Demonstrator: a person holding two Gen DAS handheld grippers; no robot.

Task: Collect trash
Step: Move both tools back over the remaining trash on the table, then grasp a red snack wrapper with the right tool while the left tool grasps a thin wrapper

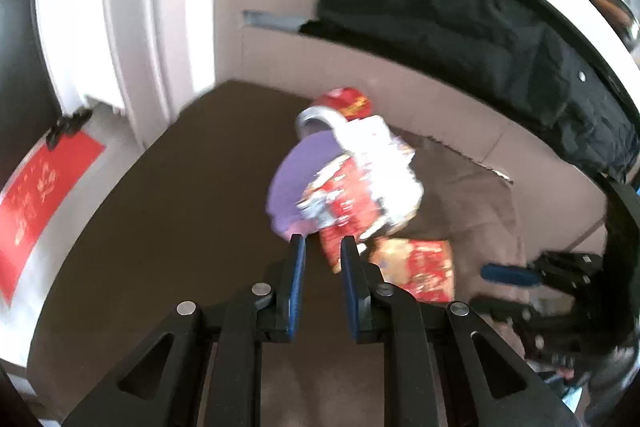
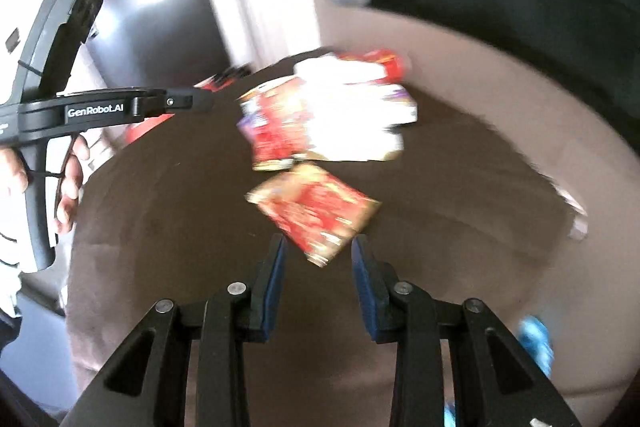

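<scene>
A blurred pile of trash (image 1: 360, 179) lies in a brown cardboard box (image 1: 160, 227): red snack wrappers, crumpled white paper and something purple. My left gripper (image 1: 322, 243) hangs over it with its jaws a little apart. The lower end of a red wrapper (image 1: 340, 239) shows between the tips, and a gap remains beside it. A red and gold packet (image 2: 316, 211) sits just ahead of my right gripper (image 2: 318, 241). Those jaws stand wide, and the packet's corner dips between the tips without touching the pads. A hand (image 2: 68, 179) holds the left gripper's handle.
The box has tan walls (image 1: 400, 83). Black cloth (image 1: 460, 27) drapes over its far right rim. A red sheet with a black clip (image 1: 36, 195) lies outside the box on the left, beside a white door frame (image 1: 132, 27). Something blue (image 2: 536, 343) lies at the lower right.
</scene>
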